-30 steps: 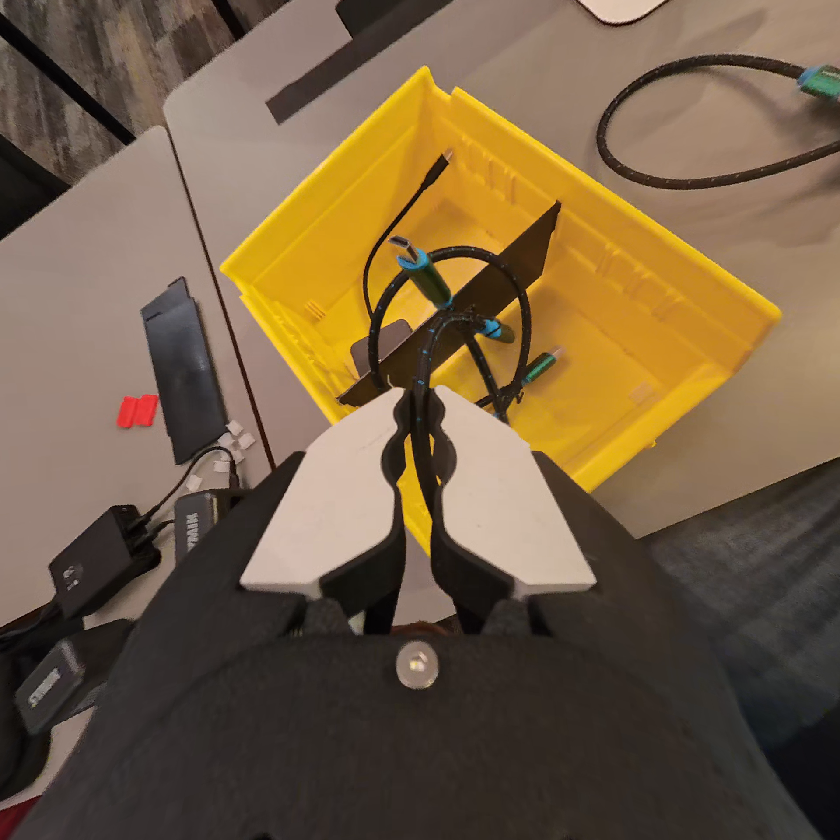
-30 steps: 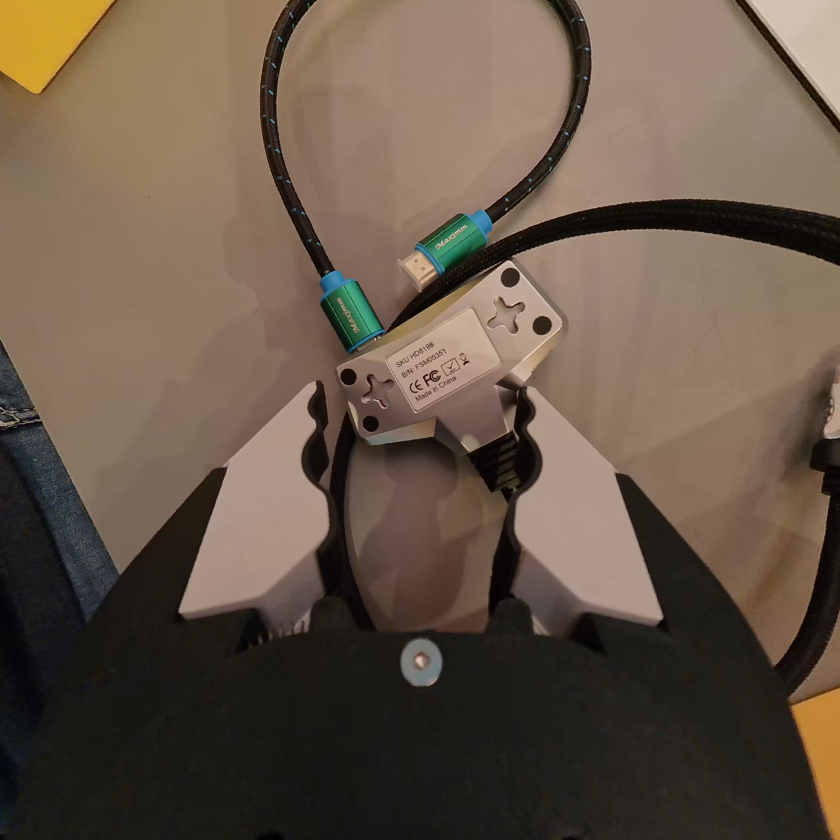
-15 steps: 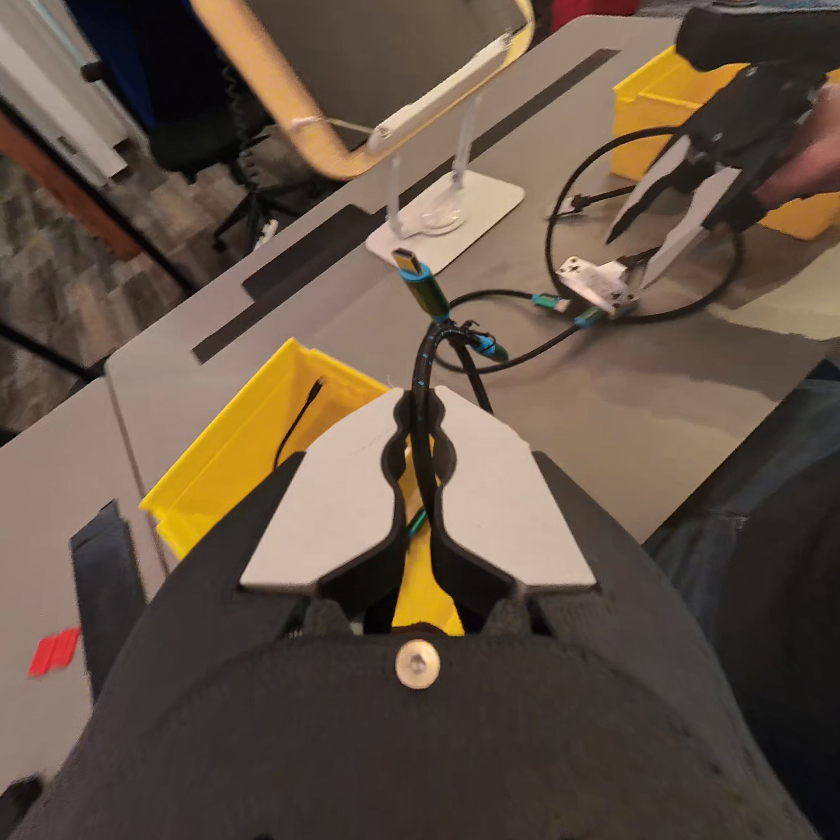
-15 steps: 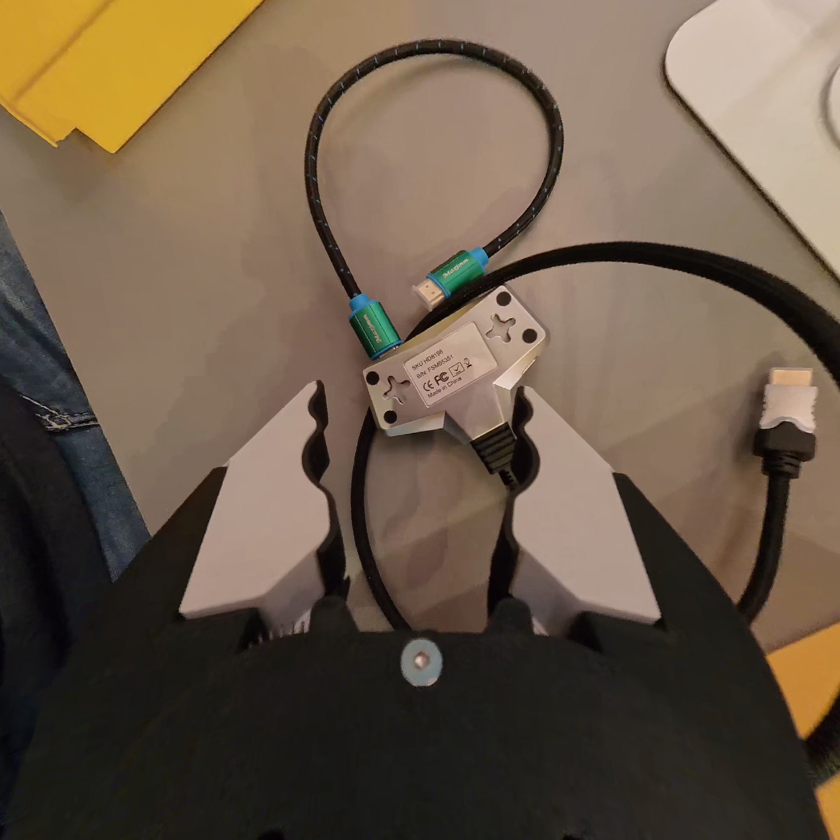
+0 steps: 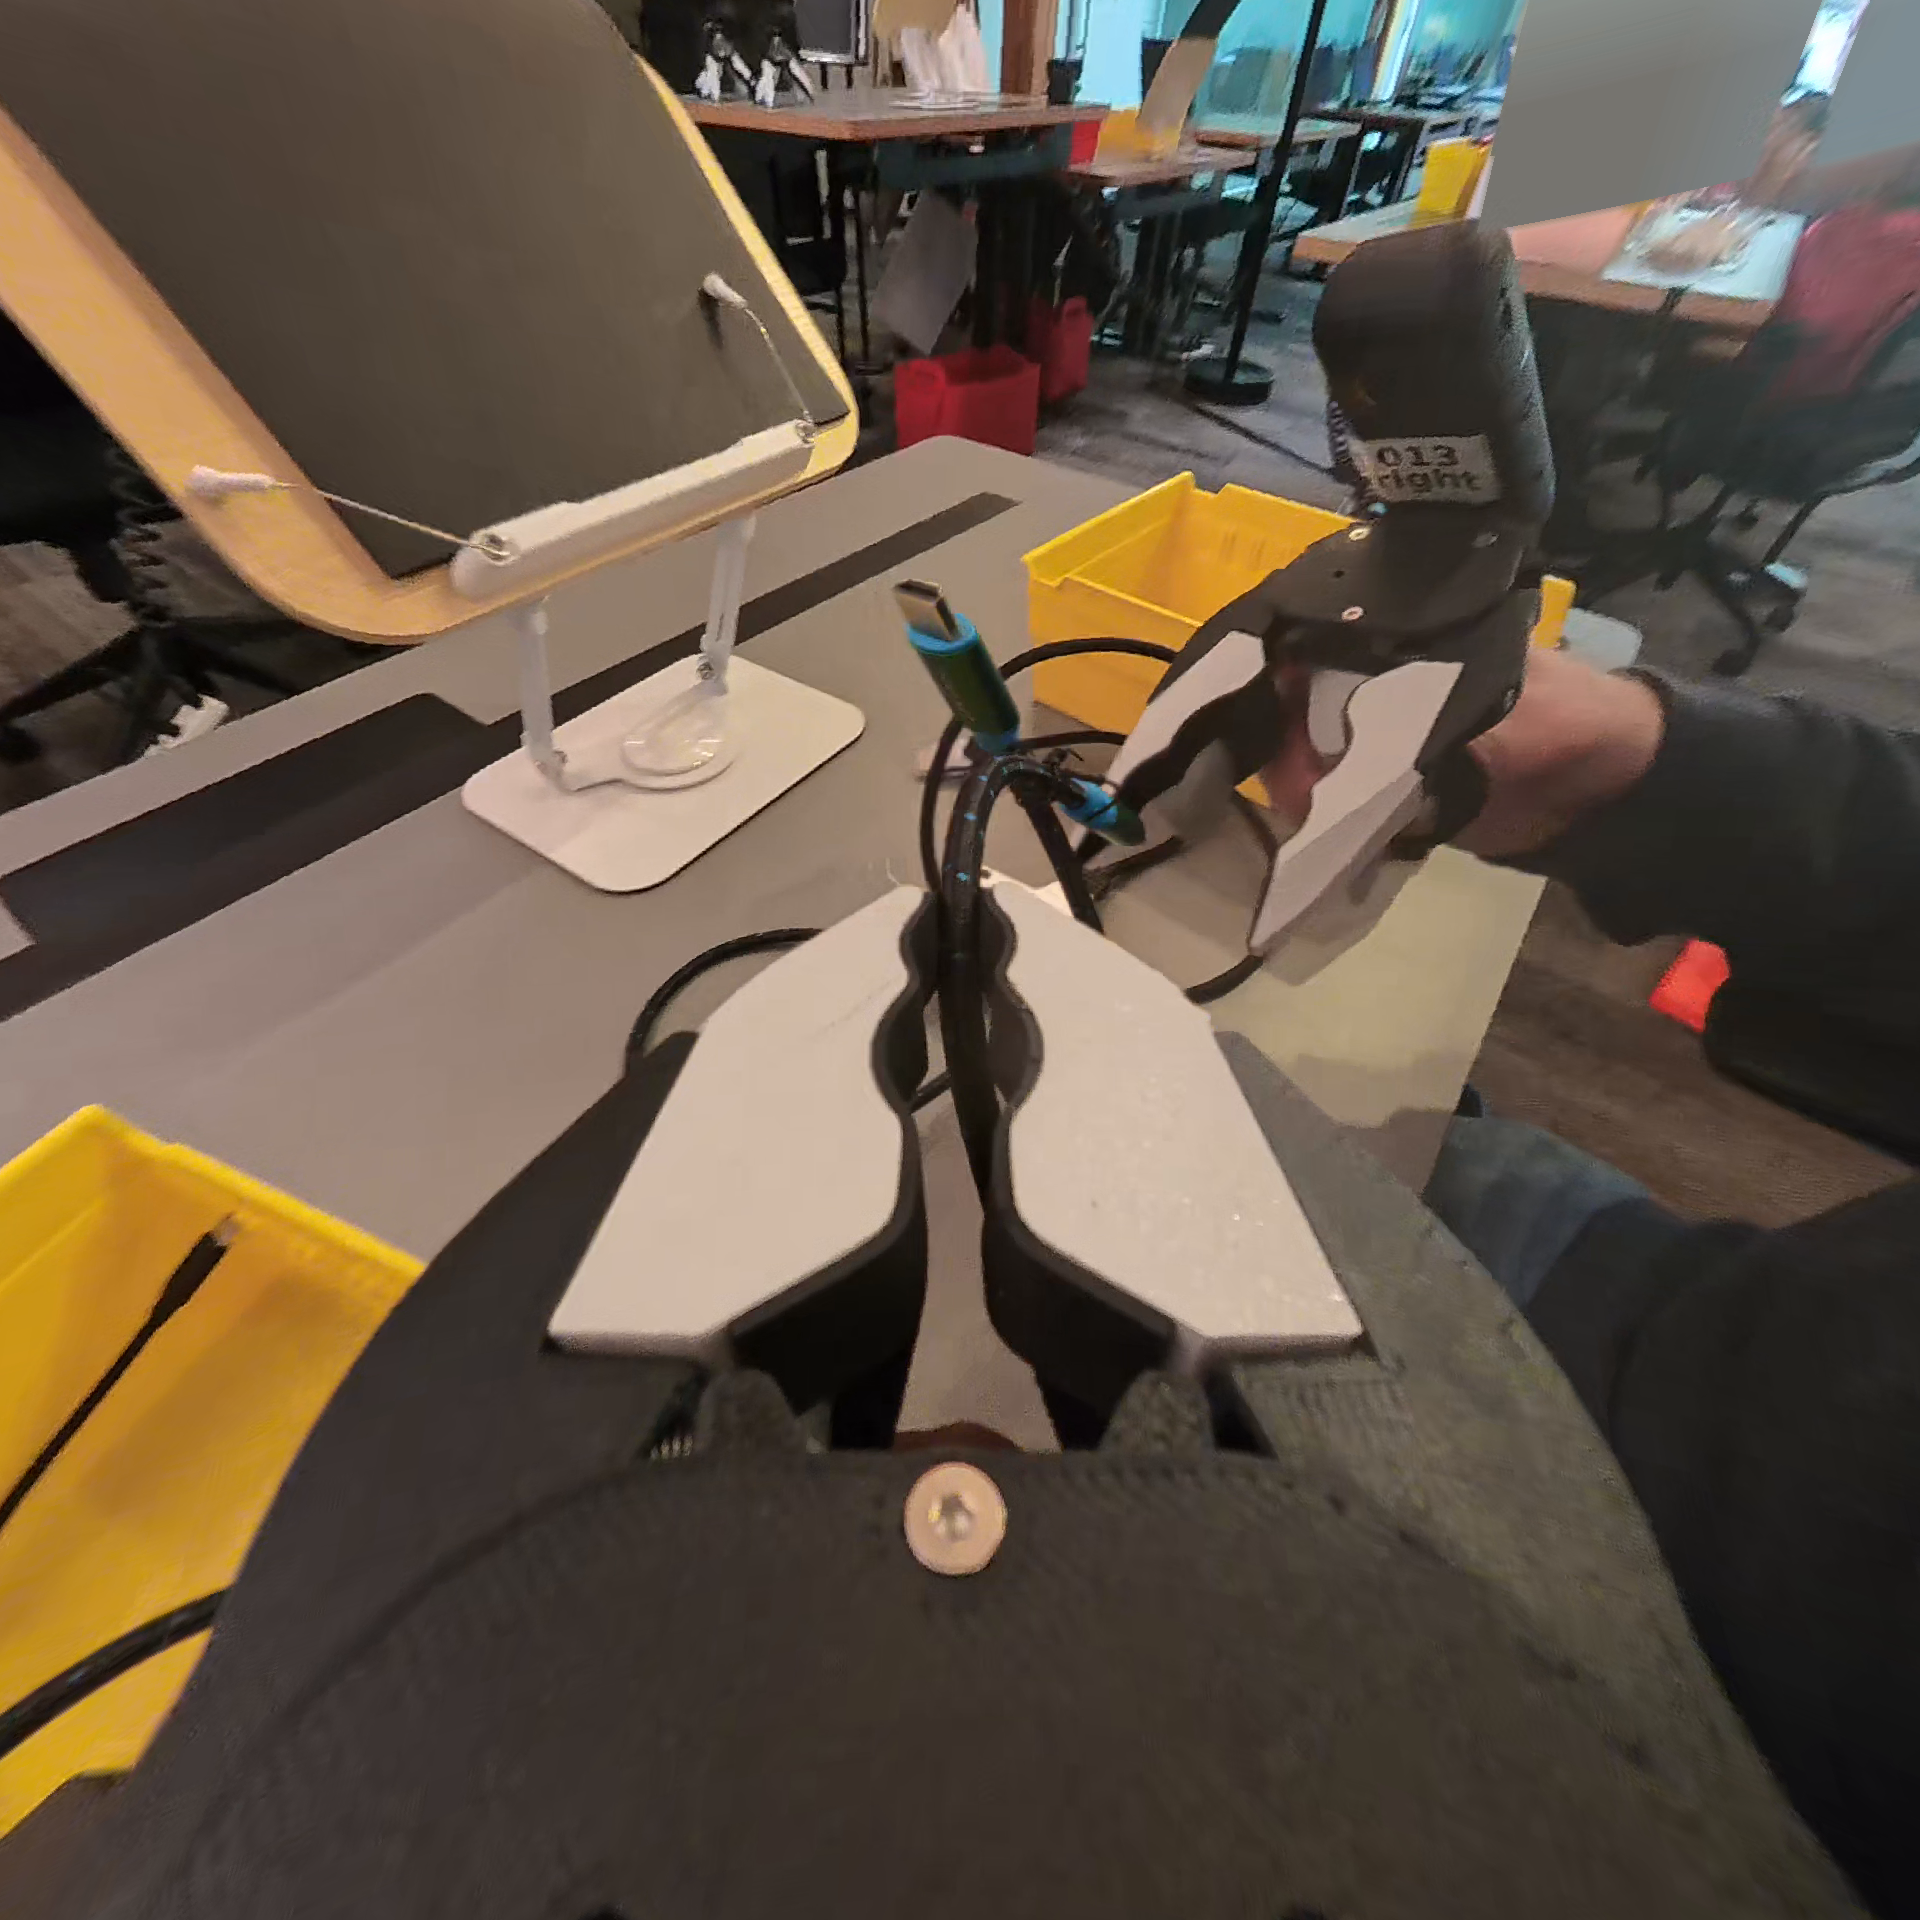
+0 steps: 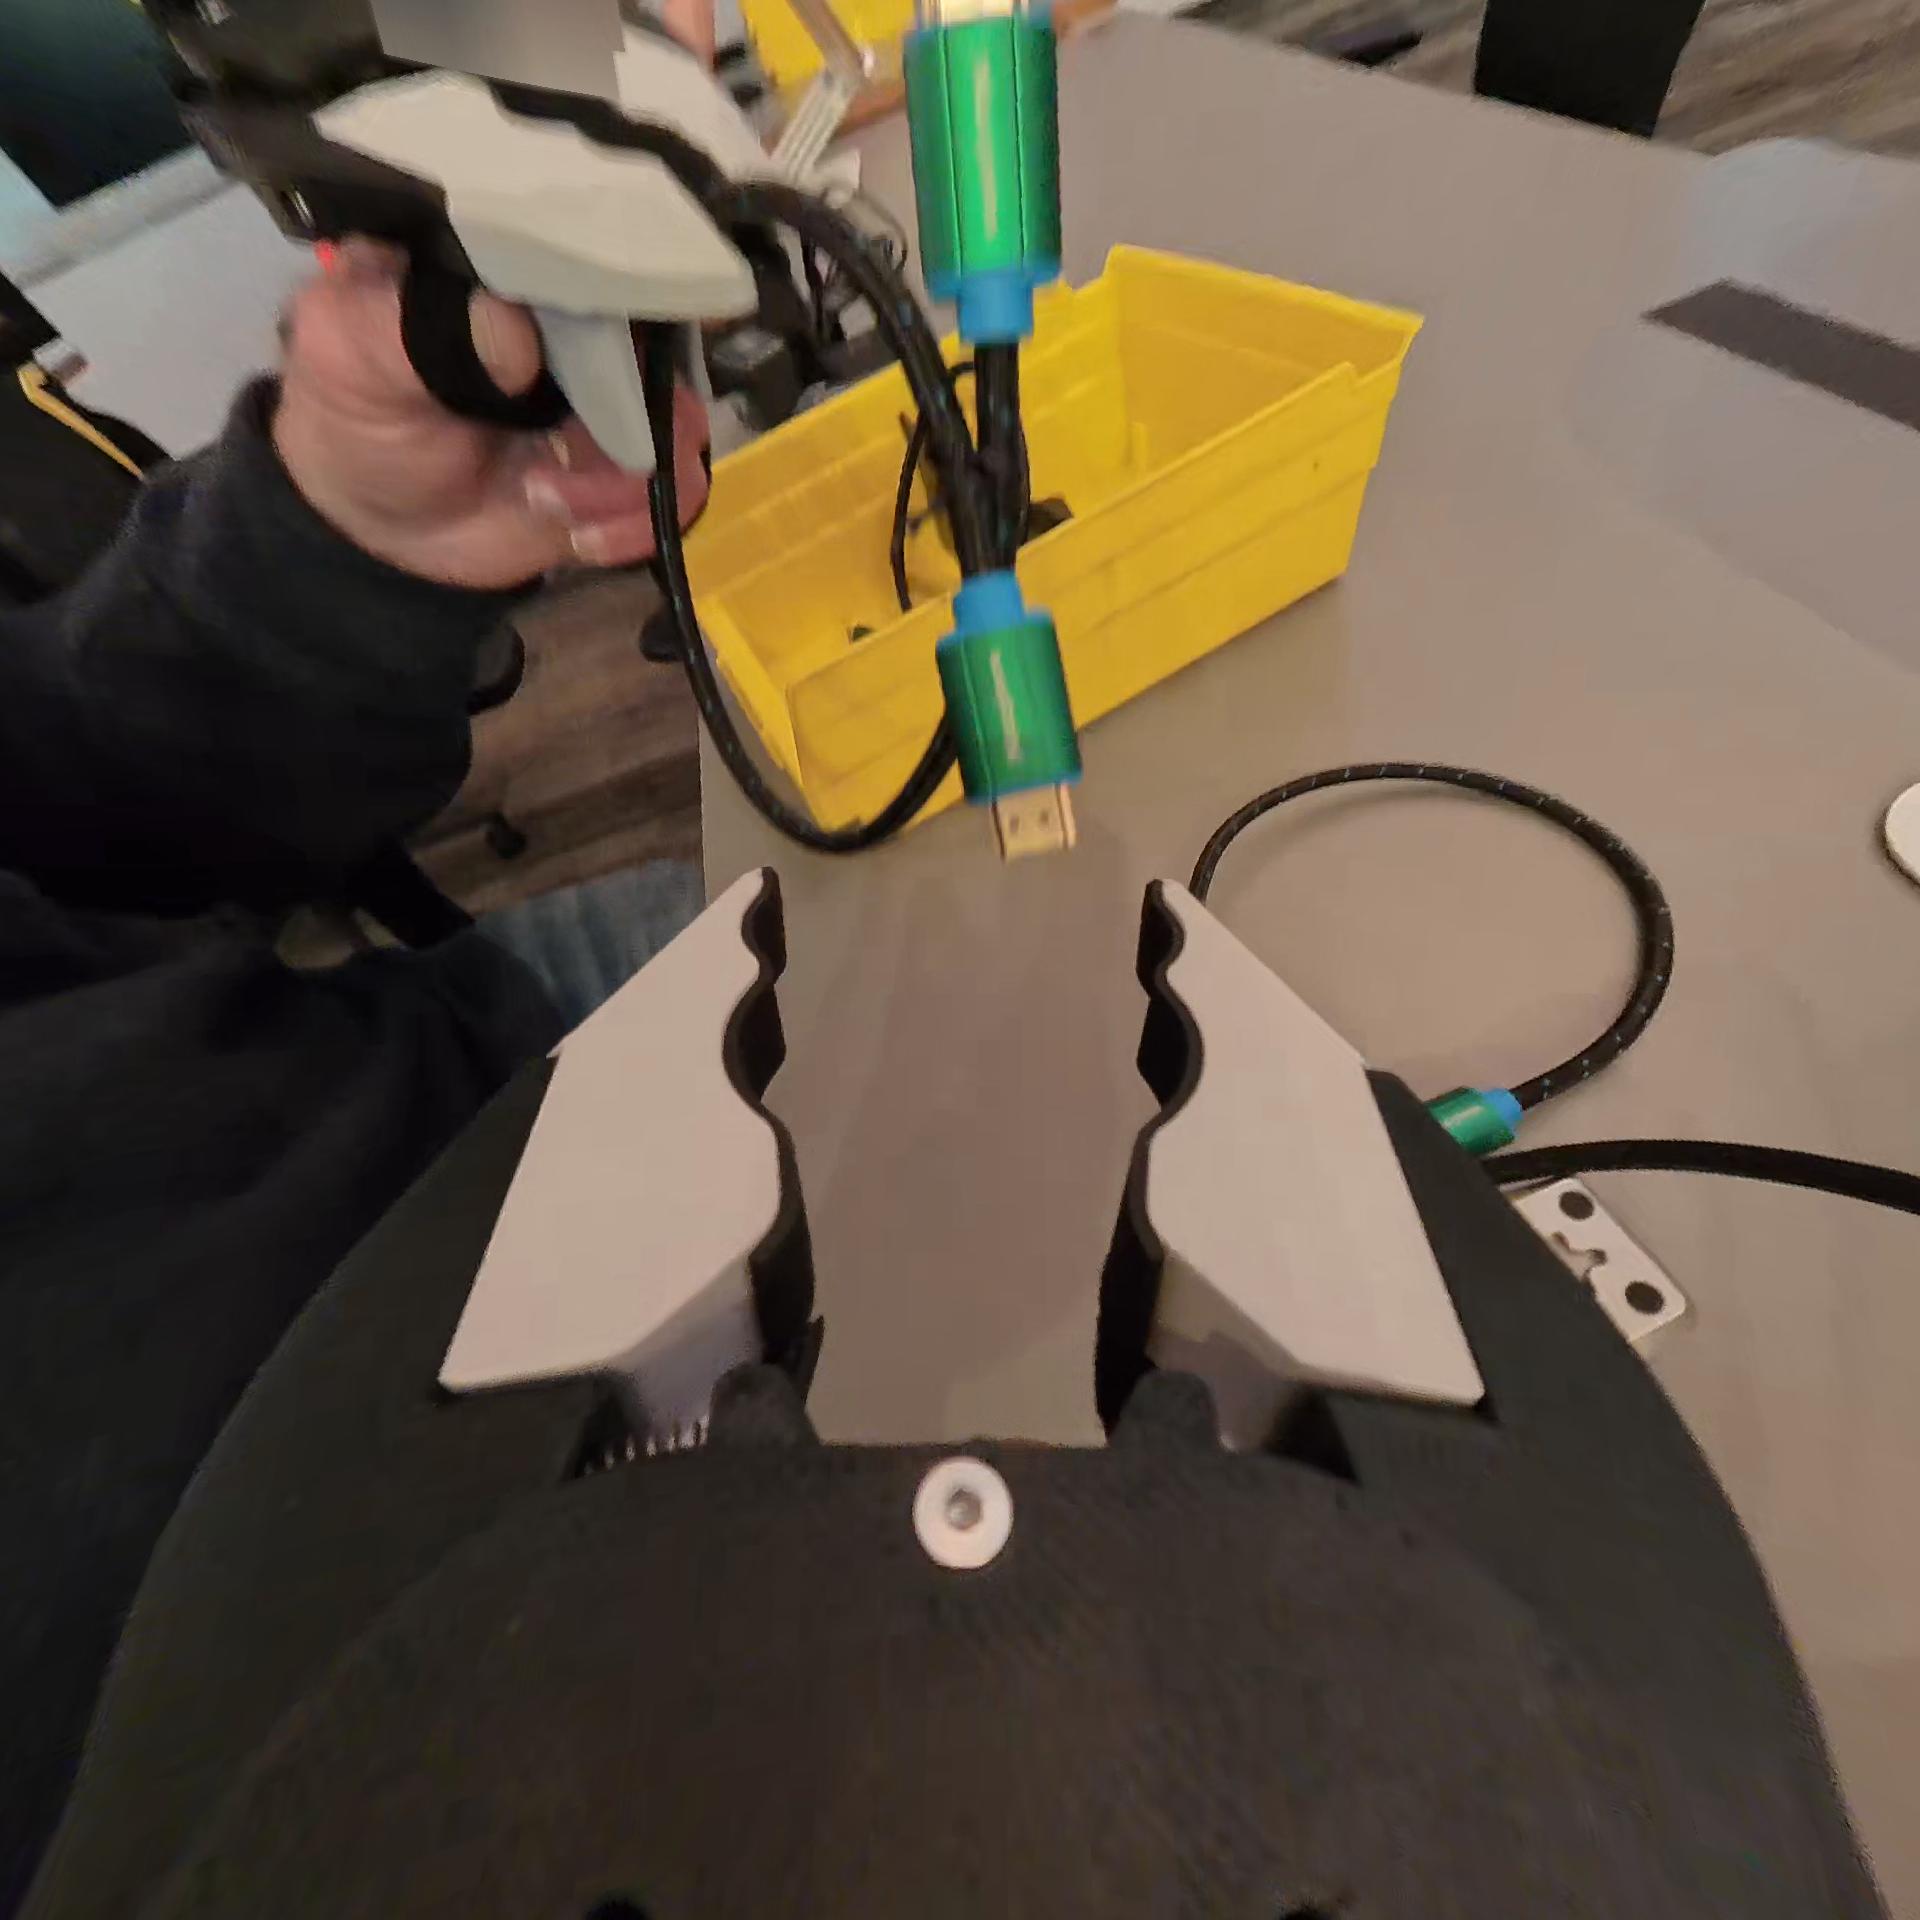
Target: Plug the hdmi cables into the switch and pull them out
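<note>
Left gripper (image 5: 961,914) pinched nearly closed on a bundled black braided HDMI cable (image 5: 961,997), lifted clear above the grey table (image 5: 416,997). One green plug (image 5: 961,675) of that bundle sticking up past the fingertips, a second green plug (image 6: 1013,717) hanging down with its metal end bare, in the air above the table and in front of the yellow bin (image 6: 1195,582). Right gripper (image 6: 961,904) spread wide with nothing between its fingers, held low over the table just short of the hanging plug. Silver switch (image 6: 1600,1273) lying face-down on the table, partly hidden behind the right gripper's right-hand finger, well to the right of the yellow bin. Another braided cable (image 6: 1621,894) looped flat on the table beside the switch, its green plug (image 6: 1470,1122) right at the switch's edge; whether seated in a port, cannot tell. A second yellow bin (image 5: 1164,582) beyond the right gripper in the left wrist view, and a white tablet stand (image 5: 665,779) farther back on the table.
</note>
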`<state>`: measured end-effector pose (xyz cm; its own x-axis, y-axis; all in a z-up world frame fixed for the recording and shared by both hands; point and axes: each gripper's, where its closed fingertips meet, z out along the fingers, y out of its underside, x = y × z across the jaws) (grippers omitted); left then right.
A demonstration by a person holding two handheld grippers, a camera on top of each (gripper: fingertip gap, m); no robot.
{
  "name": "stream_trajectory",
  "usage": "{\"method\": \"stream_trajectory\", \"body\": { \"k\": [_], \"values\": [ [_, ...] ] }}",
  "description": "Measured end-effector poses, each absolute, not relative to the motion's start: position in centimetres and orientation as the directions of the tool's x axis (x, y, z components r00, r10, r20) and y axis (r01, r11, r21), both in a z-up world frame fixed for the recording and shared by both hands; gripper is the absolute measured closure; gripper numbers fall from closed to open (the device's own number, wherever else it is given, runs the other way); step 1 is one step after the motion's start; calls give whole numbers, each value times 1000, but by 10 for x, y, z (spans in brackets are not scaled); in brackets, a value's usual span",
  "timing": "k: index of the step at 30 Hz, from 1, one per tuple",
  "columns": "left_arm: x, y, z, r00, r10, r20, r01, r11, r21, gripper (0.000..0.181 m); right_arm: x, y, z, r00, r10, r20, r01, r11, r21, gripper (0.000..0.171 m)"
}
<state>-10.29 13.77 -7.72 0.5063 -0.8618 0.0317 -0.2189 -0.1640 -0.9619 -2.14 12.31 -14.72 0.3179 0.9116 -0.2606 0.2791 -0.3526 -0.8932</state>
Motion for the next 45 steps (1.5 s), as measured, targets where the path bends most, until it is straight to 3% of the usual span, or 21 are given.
{"method": "stream_trajectory", "body": {
  "k": [3,8,10,15,17,25,27,28,33,37,40,45],
  "values": [
    [-92,135,-84,476,-877,66,-200,-181,-963,175,-20,128,-139,337,911,-236,241,-326,-914,114],
    [-77,132,-96,435,-894,108,-189,-208,-960,175,-20,120,-130,292,938,-189,222,-258,-940,171],
    [-75,132,-101,433,-894,116,-189,-215,-958,175,-20,121,-135,301,935,-187,239,-264,-934,171],
    [-70,129,-110,406,-903,139,-189,-232,-954,175,-16,131,-157,370,915,-163,317,-289,-903,122],
    [-67,127,-109,383,-912,147,-185,-231,-955,176,-20,131,-158,361,912,-195,301,-312,-901,114],
    [-51,106,-117,229,-964,134,-294,-200,-935,175,-30,122,-138,231,914,-333,137,-369,-919,122],
    [-49,101,-121,190,-974,124,-340,-184,-922,175,-30,109,-132,131,929,-347,122,-362,-924,145],
    [-49,99,-121,167,-978,122,-353,-175,-919,176,-29,102,-134,94,934,-344,142,-354,-924,152],
    [-47,94,-124,78,-986,147,-426,-166,-889,174,-25,81,-140,-21,923,-385,206,-373,-905,154],
    [-45,96,-123,15,-988,156,-467,-145,-872,174,-24,73,-146,-52,916,-398,256,-373,-892,135],
    [-46,89,-126,-90,-977,191,-531,-115,-839,174,-25,64,-153,-69,936,-345,320,-307,-896,157],
    [-44,86,-124,-199,-954,222,-594,-62,-802,173,-27,52,-156,-104,961,-258,390,-199,-899,161]
  ]
}}
